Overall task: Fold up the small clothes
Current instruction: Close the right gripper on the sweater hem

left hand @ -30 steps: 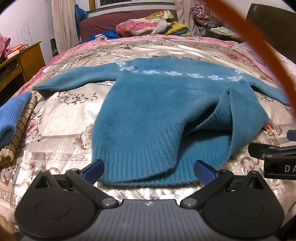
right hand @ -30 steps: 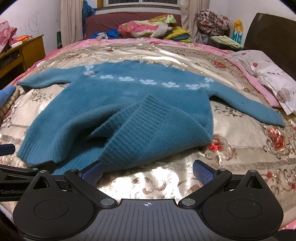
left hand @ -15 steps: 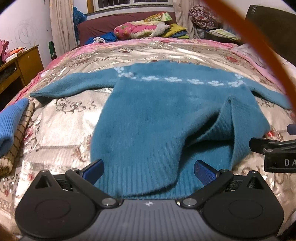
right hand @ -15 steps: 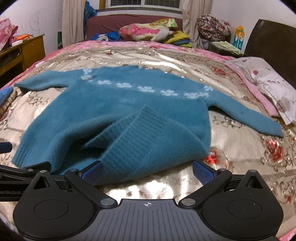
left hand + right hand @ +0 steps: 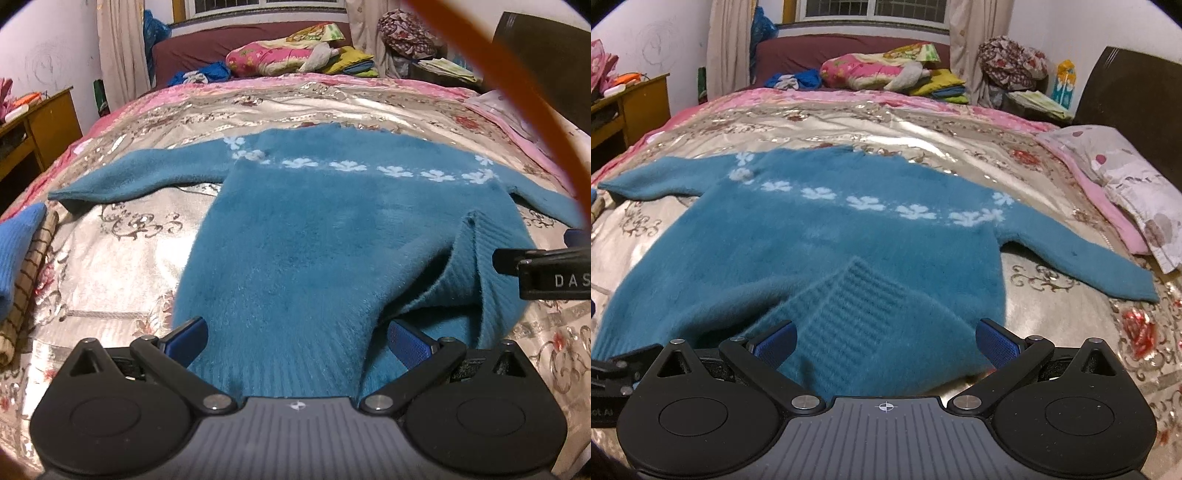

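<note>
While both claws hover low at the near edge of the bed (image 5: 1052, 158), a teal knit sweater (image 5: 314, 229) lies spread front-up on the satin bedspread, collar toward the far end, sleeves out to either side.

Left side: folded blue and checked cloths (image 5: 18, 269) sit at the bed's left edge, apart from the sweater. Left sleeve (image 5: 136, 177) runs flat toward that edge.

Left claw (image 5: 295, 338): jaws wide apart, nothing held, straddling the ribbed hem (image 5: 280, 373) near the sweater's left bottom corner. Pads not yet on fabric, as far as I can tell.

Right claw (image 5: 884, 338): also spread wide and empty, over the right bottom corner, where the hem is flipped up and back onto the body in a ribbed flap (image 5: 857, 314). Right sleeve (image 5: 1082, 258) reaches toward the pillow (image 5: 1126, 184) at the right edge.

Judgement, step in hand: grasping the hem corners to flatten the garment before folding.
- Right side first needs that flap turned back down; pinch only the top ribbed layer, or the wrinkle gets carried along.
- Left claw should bite well into the rib, both layers.
- Fuzzy knit stretches; pull evenly, low over the bedspread, which looks slippery.
</note>
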### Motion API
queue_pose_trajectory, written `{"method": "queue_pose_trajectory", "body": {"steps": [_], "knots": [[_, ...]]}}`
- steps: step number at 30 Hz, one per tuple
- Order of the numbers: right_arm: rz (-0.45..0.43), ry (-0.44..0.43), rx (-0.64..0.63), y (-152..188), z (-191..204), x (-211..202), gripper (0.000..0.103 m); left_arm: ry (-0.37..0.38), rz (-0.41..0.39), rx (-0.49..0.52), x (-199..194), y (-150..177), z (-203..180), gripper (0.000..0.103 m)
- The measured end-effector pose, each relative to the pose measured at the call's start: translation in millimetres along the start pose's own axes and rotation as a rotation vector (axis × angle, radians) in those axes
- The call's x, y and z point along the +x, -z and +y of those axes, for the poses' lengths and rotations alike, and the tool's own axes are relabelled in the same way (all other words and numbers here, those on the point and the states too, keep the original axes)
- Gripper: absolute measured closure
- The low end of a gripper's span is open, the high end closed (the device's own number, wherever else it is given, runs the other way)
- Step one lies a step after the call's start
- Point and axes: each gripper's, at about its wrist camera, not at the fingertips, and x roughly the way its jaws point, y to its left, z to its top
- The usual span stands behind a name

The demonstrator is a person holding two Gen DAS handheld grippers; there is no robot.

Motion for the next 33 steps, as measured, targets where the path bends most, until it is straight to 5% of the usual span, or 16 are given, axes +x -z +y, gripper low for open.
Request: {"method": "queue_pose_trajectory", "body": {"steps": [11, 17, 20, 25, 33], "knots": [[0.05, -0.004, -0.035, -27.8, 1.3, 54.3, 0.0, 0.017, 0.008, -0.007, 13.1, -7.0, 5.8, 0.0], [0.14, -0.108, 0.014, -33.8, -22.6, 76.9, 0.002, 0.009, 0.022, -0.034, 16.4, -6.5, 18.5, 0.0], [0.186, -0.173, 0.027, -29.5, -31.2, 75.1, 0.021, 0.012, 0.031, -0.049, 17.7, -5.2, 21.3, 0.0], [0.204, -0.217, 0.055, -20.0, -42.5, 58.0, 0.067, 0.013, 0.03, -0.028, 11.8, -0.7, 19.0, 0.0], [0.17, -0.261, 0.066, -2.5, -58.0, -7.5, 0.092, 0.012, 0.014, -0.031, -9.8, 10.8, 30.4, 0.0]]}}
